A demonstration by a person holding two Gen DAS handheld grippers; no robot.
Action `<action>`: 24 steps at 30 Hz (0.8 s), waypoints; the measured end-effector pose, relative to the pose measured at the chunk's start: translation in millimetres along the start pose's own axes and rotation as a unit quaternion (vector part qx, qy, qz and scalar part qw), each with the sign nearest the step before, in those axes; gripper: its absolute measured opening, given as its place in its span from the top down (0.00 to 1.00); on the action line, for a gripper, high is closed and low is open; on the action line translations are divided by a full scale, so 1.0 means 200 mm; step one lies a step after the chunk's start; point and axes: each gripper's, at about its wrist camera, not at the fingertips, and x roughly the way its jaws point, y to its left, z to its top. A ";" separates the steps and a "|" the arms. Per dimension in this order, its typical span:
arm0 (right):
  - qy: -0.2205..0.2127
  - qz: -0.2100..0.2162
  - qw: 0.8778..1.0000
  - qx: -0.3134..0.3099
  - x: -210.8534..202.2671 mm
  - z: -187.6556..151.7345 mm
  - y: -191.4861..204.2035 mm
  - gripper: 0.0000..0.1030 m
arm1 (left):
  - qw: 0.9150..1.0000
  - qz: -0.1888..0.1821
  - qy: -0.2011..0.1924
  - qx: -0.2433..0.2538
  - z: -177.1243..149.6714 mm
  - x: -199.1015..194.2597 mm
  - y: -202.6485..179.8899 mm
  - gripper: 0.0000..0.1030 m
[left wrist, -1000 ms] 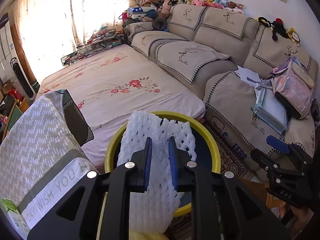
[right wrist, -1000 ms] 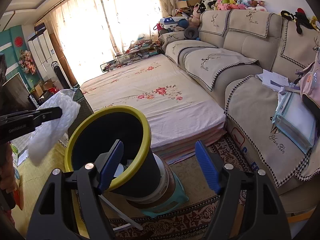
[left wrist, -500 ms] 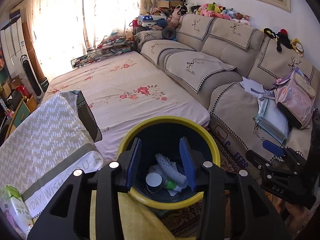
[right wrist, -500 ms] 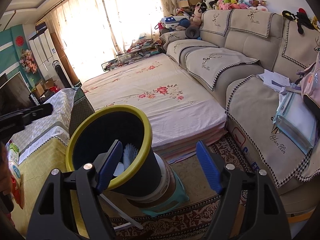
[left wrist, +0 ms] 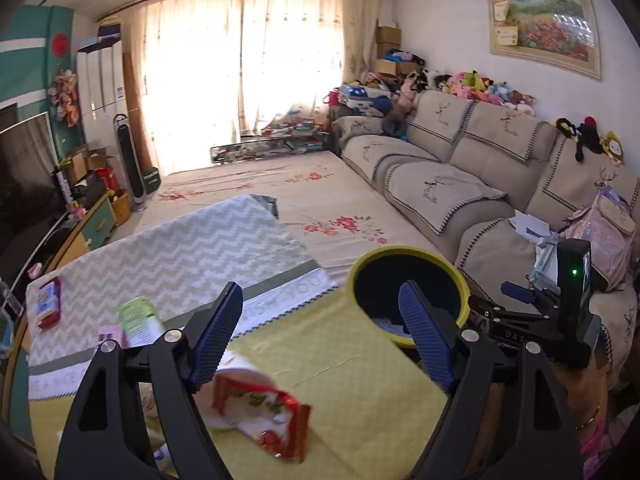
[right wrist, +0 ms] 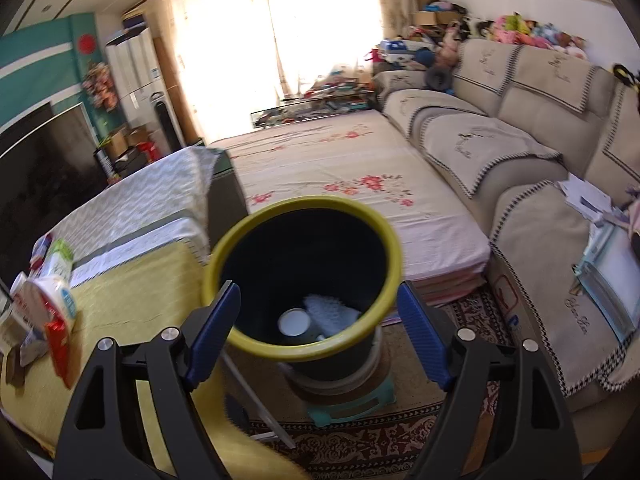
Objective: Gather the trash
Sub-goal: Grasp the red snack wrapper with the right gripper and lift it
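Note:
A black bin with a yellow rim (right wrist: 304, 350) stands on a teal stool beside the table; it also shows in the left wrist view (left wrist: 356, 276). Inside lie white foam netting (right wrist: 330, 312) and a small cup (right wrist: 294, 322). My left gripper (left wrist: 320, 336) is open and empty above the yellow tablecloth, over a red and white snack wrapper (left wrist: 260, 412). A green and white carton (left wrist: 140, 320) stands left of it. My right gripper (right wrist: 316, 340) is open and empty, its jaws either side of the bin's near rim.
The table (left wrist: 180, 248) carries a chevron cloth and a red packet (left wrist: 48, 308). A low floral mattress (right wrist: 340, 176) lies behind the bin. A beige sofa (right wrist: 520, 120) with papers and a pink backpack (left wrist: 608, 236) runs along the right. A TV (right wrist: 40, 168) stands left.
My left gripper opened and dropped the white foam netting into the bin, then swung left and back over the table. My right gripper moved closer over the bin.

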 end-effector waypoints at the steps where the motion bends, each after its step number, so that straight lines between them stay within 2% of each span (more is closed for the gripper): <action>1: 0.003 0.012 1.000 -0.008 0.00 0.00 0.05 0.26 | 1.000 0.013 -0.004 -0.008 -0.03 -0.06 0.06 0.18; 7: 0.015 0.098 0.993 -0.063 -0.04 -0.06 0.42 0.26 | 0.993 0.107 -0.035 -0.042 -0.22 -0.38 0.39 0.13; 10: 0.019 0.133 0.987 -0.088 -0.07 -0.08 0.60 0.26 | 0.989 0.131 -0.042 -0.057 -0.31 -0.49 0.50 0.13; 17: 0.037 0.171 0.974 -0.146 -0.08 -0.17 0.94 0.27 | 0.985 0.155 -0.018 -0.076 -0.51 -0.55 0.67 0.12; 24: 0.078 0.177 0.966 -0.170 0.04 -0.26 1.11 0.34 | 0.984 0.153 -0.002 -0.094 -0.59 -0.51 0.73 0.12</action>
